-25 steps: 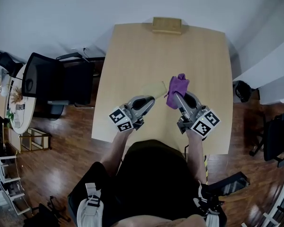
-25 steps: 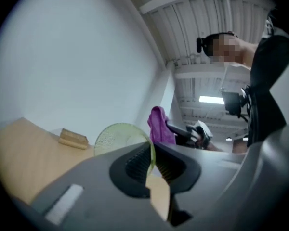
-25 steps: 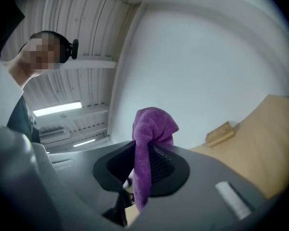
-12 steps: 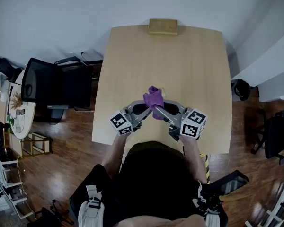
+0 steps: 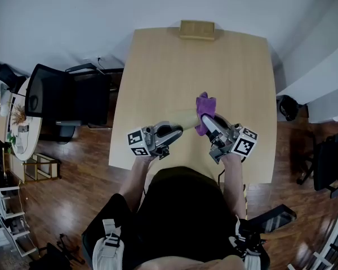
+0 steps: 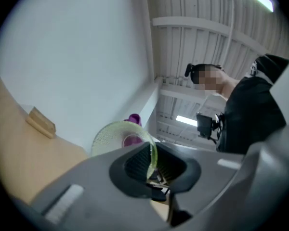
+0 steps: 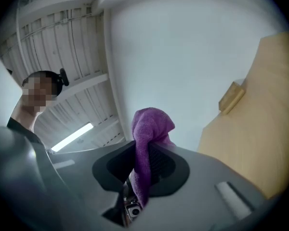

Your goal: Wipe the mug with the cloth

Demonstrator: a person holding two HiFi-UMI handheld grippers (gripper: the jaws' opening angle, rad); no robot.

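Purple cloth (image 5: 203,107) is pinched in the jaws of the right gripper (image 5: 209,122), a fold standing up past their tips. The left gripper (image 5: 176,130) has its jaws pressed onto the thin wall of the mug (image 5: 183,117), a pale green see-through one, gripping it at the rim. Both are held up off the surface (image 5: 214,66), over its near half and a little in from the near edge. In the head view the cloth meets the mug's right end. In the left gripper view purple shows at and through the mug's far wall, though I cannot tell whether cloth and mug are actually touching.

My reading is that picking up is done for both and the wiping itself is in hand. Nothing shows how much of the mug has been covered. Setting mug and cloth back down is left.
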